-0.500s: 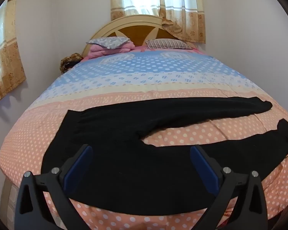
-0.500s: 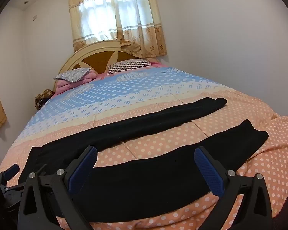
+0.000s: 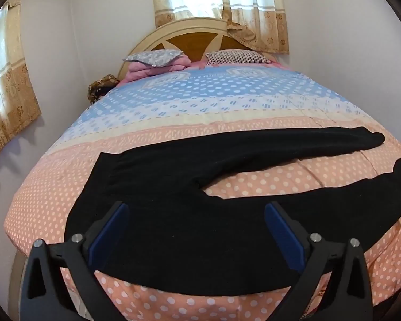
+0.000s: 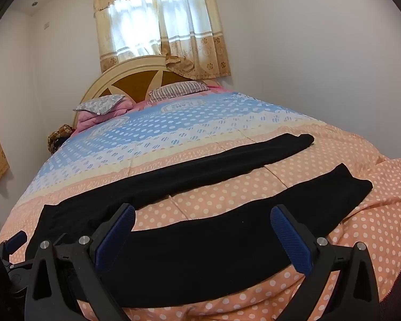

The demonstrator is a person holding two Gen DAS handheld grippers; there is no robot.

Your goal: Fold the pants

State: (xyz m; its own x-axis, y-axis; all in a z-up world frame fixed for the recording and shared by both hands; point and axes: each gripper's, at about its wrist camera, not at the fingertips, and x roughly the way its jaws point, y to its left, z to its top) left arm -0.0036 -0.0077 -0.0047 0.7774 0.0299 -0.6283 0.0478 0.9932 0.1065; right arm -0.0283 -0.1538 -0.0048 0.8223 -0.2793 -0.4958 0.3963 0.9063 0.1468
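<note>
Black pants [image 3: 189,230] lie flat across the near end of the bed, waist to the left, the two legs spread apart and running right. My left gripper [image 3: 196,214] hovers open over the seat and waist area, nothing between its blue pads. My right gripper [image 4: 203,216] stands open above the near leg [image 4: 227,246], also with nothing between its pads. The far leg [image 4: 227,160] ends near the bed's right side. The left gripper [image 4: 13,240] shows at the lower left edge of the right wrist view.
The bed has a polka-dot quilt [image 3: 227,123], peach near me and blue farther back. Pillows [image 3: 155,58] and a pink blanket sit at the wooden headboard [image 3: 195,40]. Curtained windows are behind and at left. White walls flank the bed.
Both views show the scene almost unchanged; the left wrist view has shifted slightly so the pants sit a little lower and closer. Both grippers stay wide open.
</note>
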